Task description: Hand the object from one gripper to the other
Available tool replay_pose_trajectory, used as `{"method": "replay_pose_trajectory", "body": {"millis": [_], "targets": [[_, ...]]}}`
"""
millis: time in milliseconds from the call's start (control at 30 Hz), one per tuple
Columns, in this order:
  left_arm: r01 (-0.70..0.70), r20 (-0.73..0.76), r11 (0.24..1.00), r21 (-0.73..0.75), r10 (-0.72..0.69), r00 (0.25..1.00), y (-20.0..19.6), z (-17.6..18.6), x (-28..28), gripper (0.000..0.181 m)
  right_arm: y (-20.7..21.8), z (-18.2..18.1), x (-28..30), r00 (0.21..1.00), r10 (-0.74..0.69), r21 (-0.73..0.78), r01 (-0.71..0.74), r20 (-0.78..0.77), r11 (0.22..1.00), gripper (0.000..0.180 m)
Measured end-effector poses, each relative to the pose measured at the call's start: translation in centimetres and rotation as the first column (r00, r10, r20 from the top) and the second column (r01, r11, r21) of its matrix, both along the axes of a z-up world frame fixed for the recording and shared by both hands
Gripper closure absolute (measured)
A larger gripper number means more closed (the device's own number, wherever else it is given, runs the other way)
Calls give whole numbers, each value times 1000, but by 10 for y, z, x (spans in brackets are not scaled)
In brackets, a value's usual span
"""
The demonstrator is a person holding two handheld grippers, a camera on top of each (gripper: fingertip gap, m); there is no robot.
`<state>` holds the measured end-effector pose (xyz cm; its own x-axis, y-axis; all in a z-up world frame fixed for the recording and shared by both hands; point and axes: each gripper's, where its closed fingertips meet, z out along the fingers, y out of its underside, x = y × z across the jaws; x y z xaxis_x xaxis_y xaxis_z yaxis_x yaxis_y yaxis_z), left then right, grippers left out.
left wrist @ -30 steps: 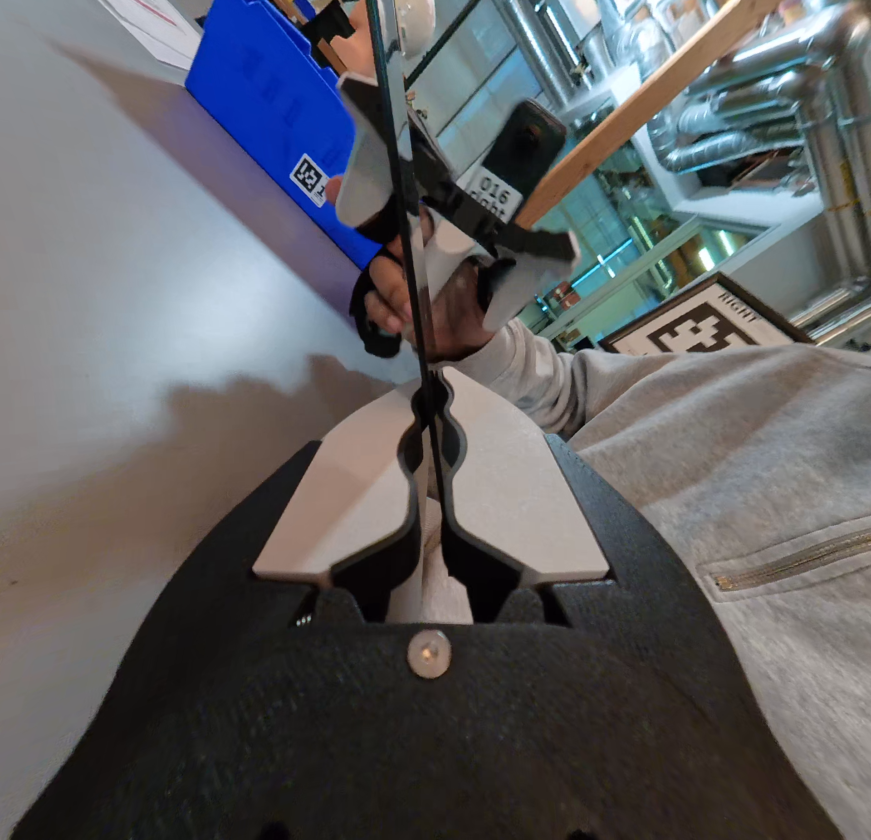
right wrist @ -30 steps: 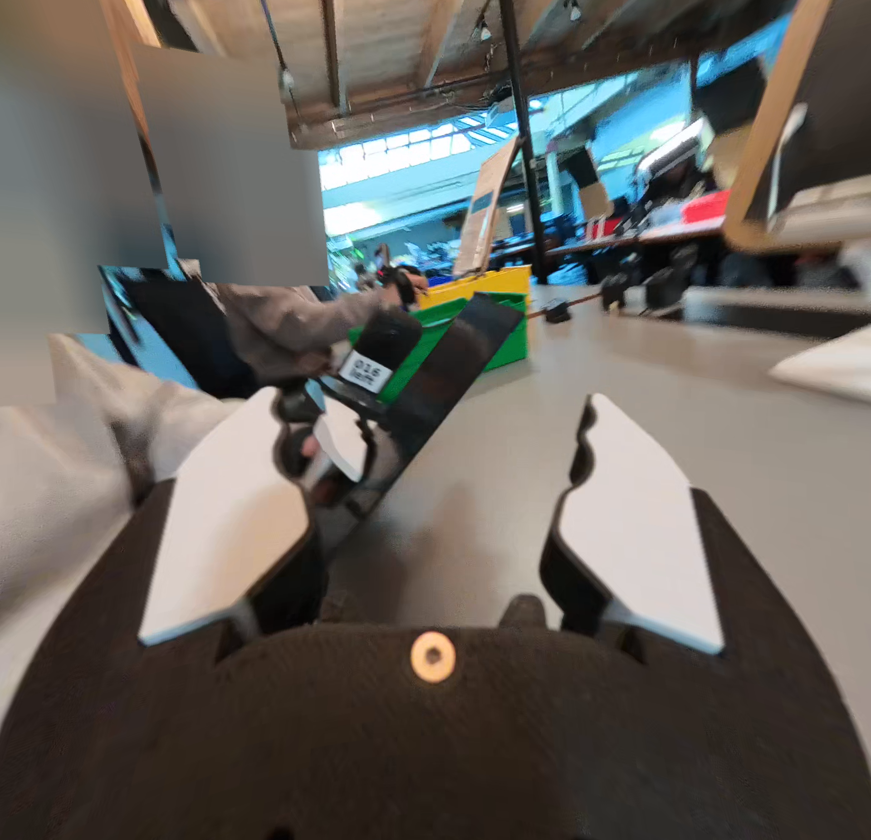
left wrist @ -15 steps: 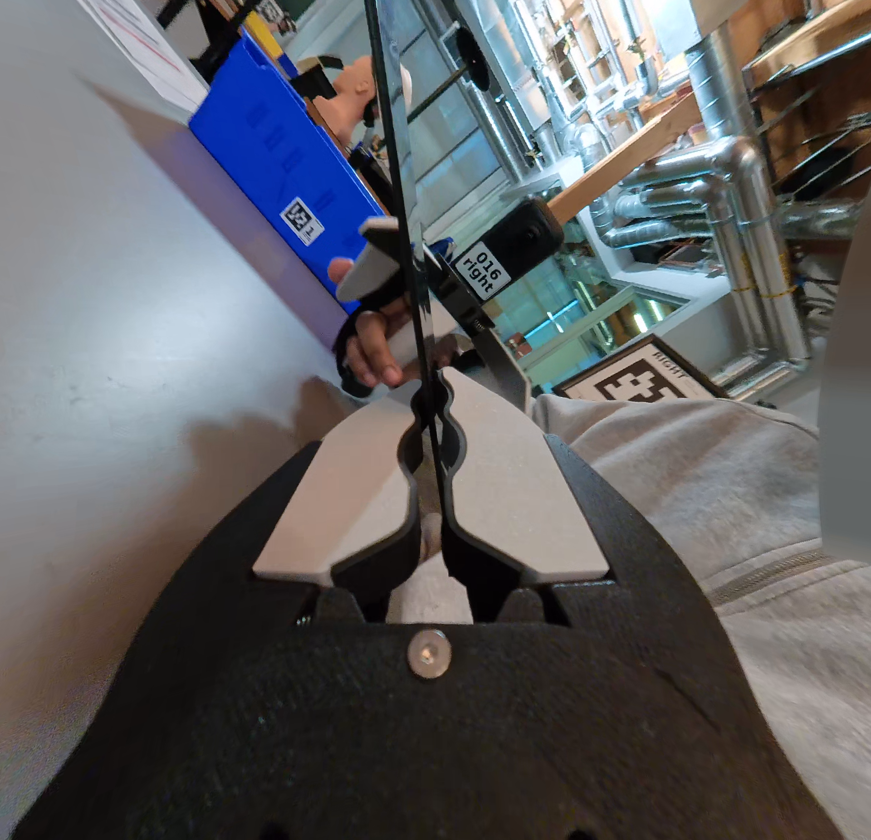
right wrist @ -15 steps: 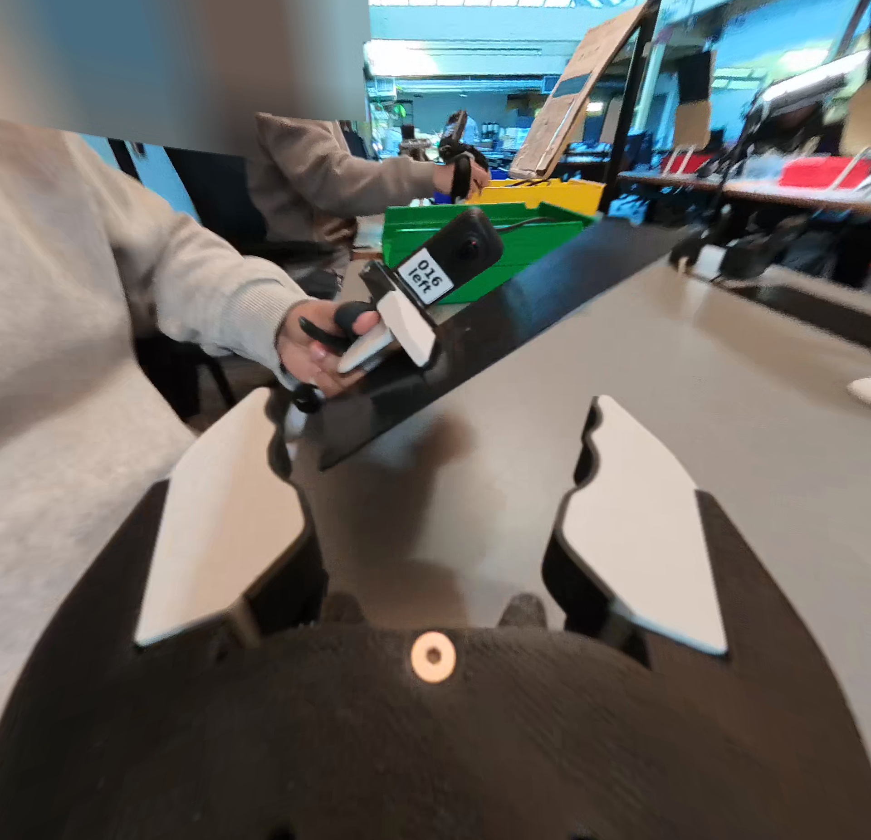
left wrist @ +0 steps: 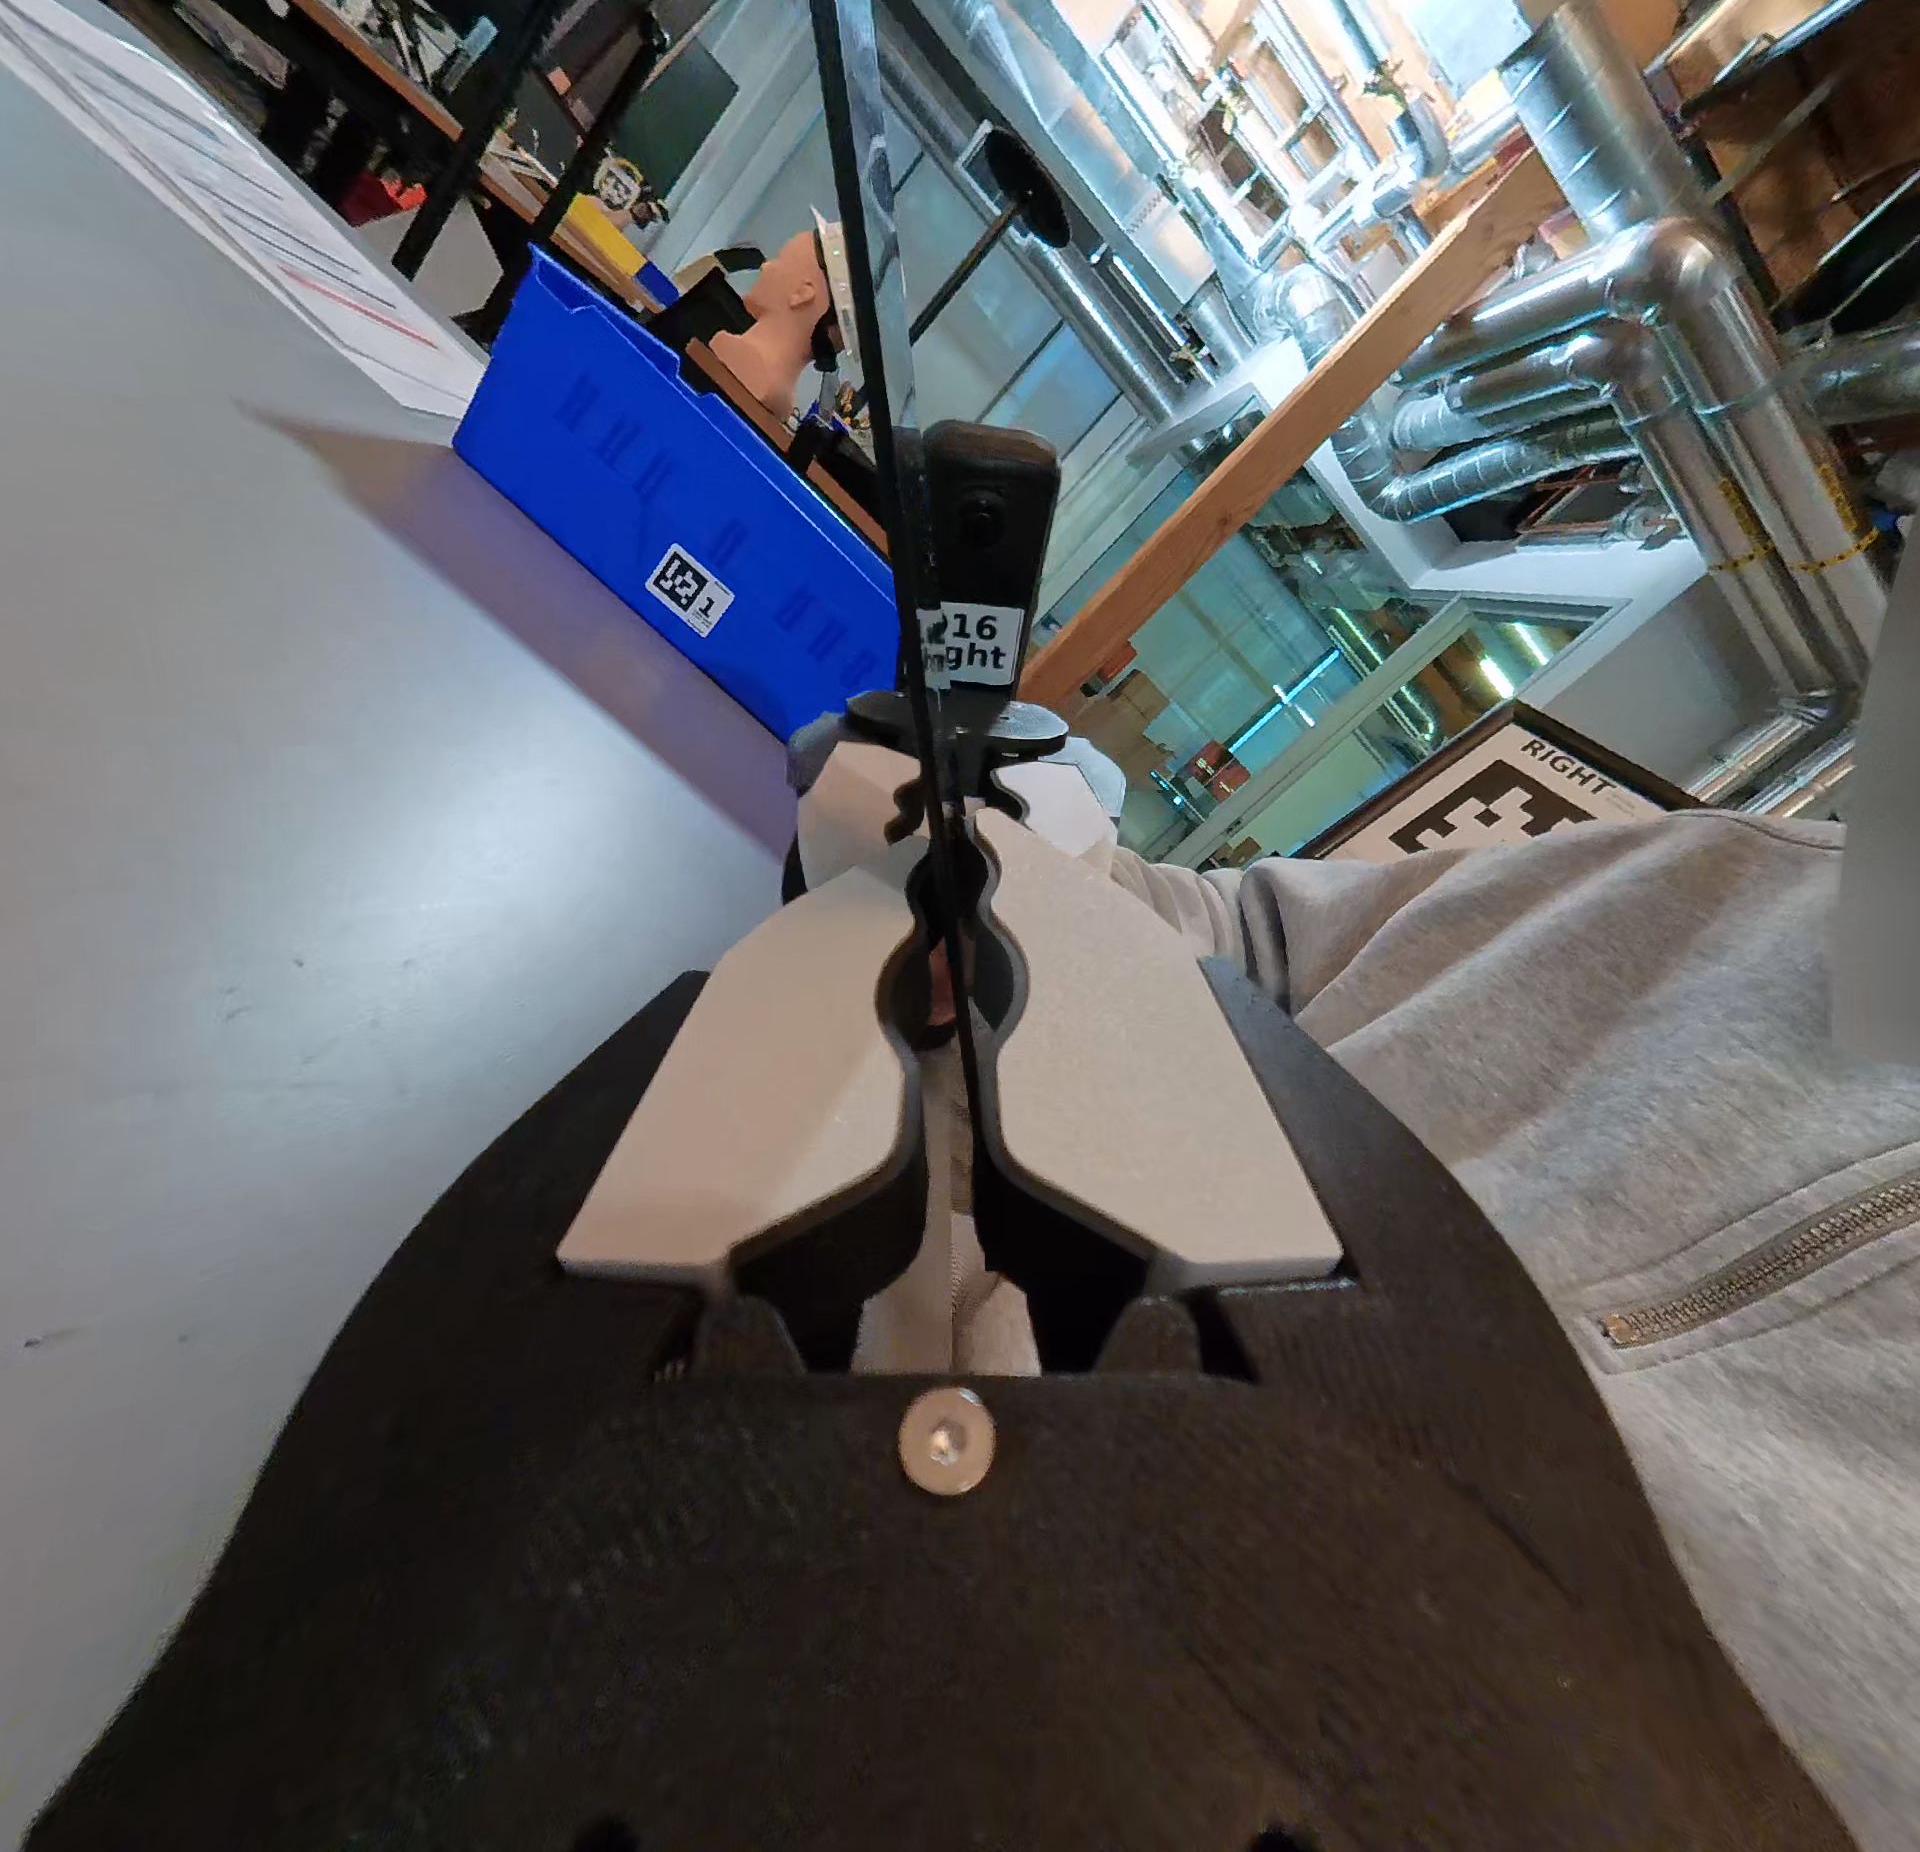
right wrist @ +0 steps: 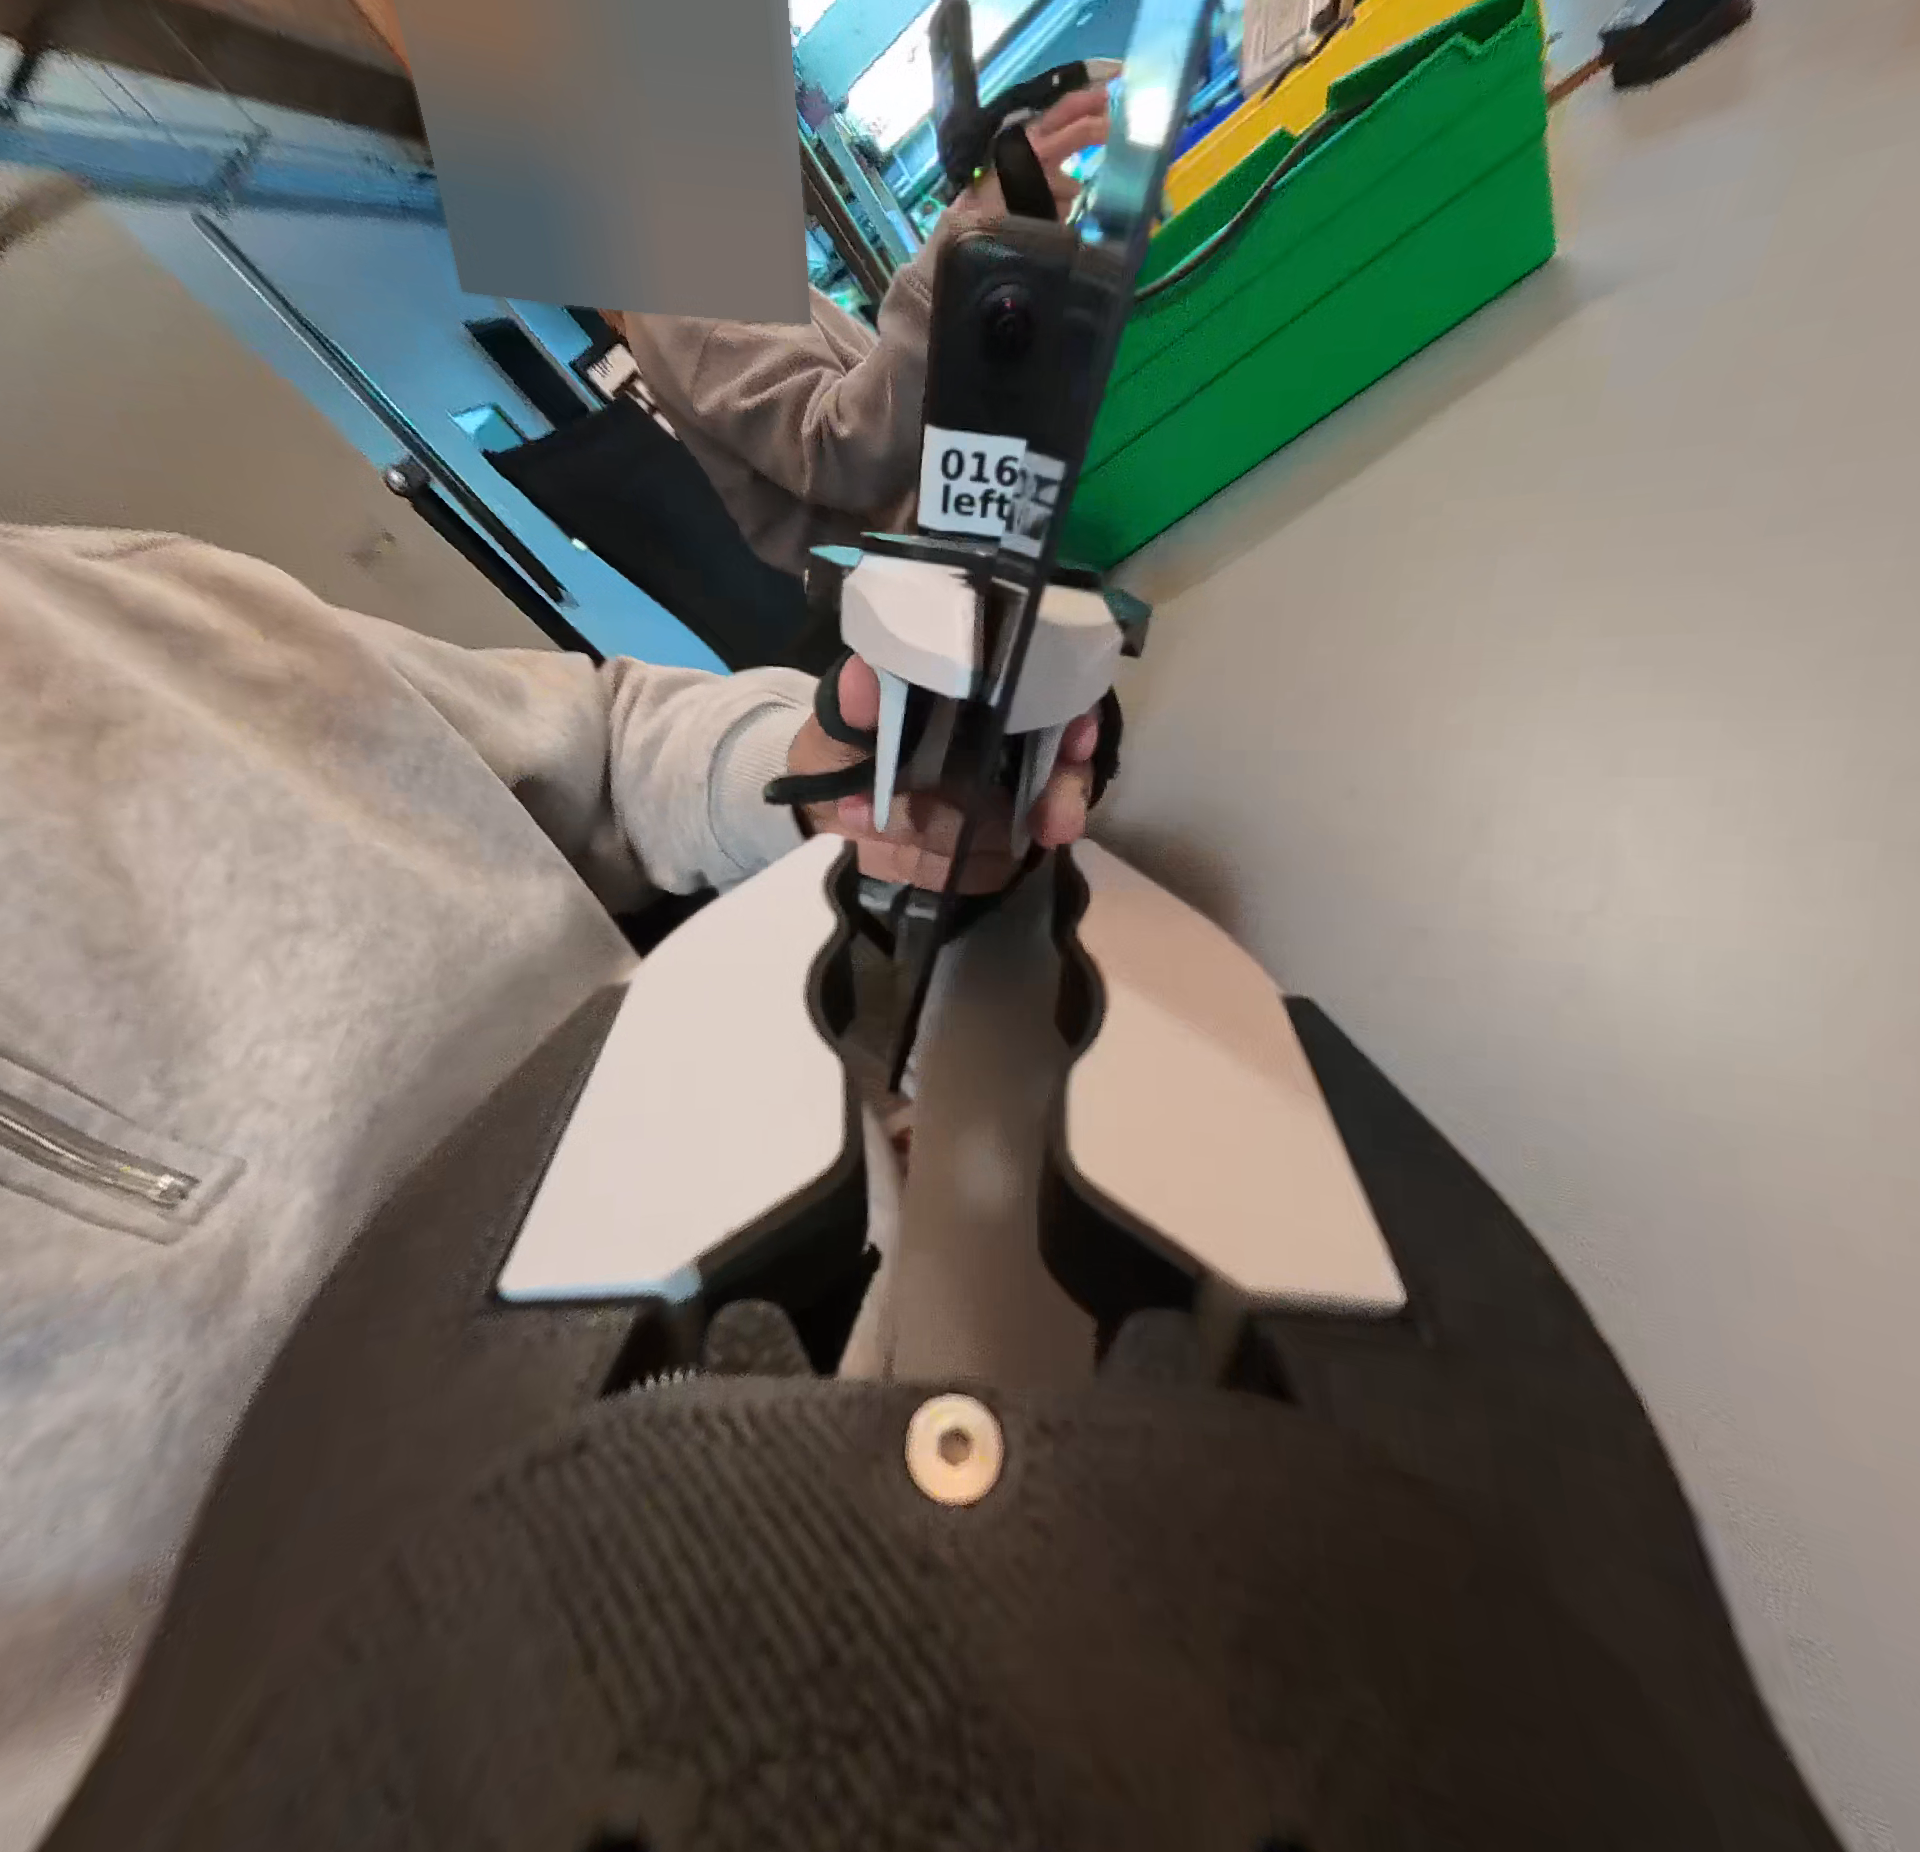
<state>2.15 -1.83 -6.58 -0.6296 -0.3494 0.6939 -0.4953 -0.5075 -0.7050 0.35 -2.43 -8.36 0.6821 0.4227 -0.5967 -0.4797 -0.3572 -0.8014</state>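
Note:
A thin, glossy black plate (left wrist: 862, 244) shows edge-on and stands upright above the grey table (left wrist: 260, 763). My left gripper (left wrist: 951, 846) is shut on its lower edge. My right gripper (left wrist: 948, 779) faces it from the other side, just beyond the left fingertips. In the right wrist view the plate (right wrist: 1138, 140) runs down between my right gripper's (right wrist: 951, 877) jaws, which stand apart with a gap on each side of it. The left gripper (right wrist: 992, 639) shows there clamped on the plate, held by a hand.
A blue bin (left wrist: 665, 514) and a sheet of paper (left wrist: 208, 181) lie on the table behind. A green bin (right wrist: 1351, 244) and a yellow bin (right wrist: 1351, 46) stand at the far right. Another person's arm (right wrist: 779, 400) shows beyond. A grey sleeve (right wrist: 312, 763) fills the left. My two grippers' fingertips are within a few centimetres of each other.
My right gripper swung round to face the left gripper and closed in. Its jaws came nearer together and now straddle the plate's edge. The left gripper kept its hold.

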Motion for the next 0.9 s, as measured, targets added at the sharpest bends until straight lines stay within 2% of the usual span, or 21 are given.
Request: {"method": "replay_pose_trajectory", "body": {"millis": [100,267,333,400,700,833,900], "targets": [[-21,5,999,43,21,1000,-1,-4,1,177,2,-4,-2,998,4,-38,-6,-67,999,176],[-52,29,997,61,50,998,0,-3,4,173,3,-2,2,985,-3,-39,-4,-172,999,177],[-62,20,997,43,62,998,1,-2,5,152,3,-1,6,981,-14,-35,8,-195,999,177],[-77,2,997,28,77,997,3,-4,8,140,2,1,11,976,-26,-24,21,-215,999,177],[-89,-17,996,8,89,996,8,-12,16,125,-1,3,41,969,-89,7,93,-232,996,177],[-175,-48,983,-48,173,984,17,-8,21,120,-2,3,58,958,-161,8,167,-237,986,178],[-239,-42,964,-114,236,971,24,8,19,114,-3,4,61,966,-186,10,191,-180,982,178]]}}
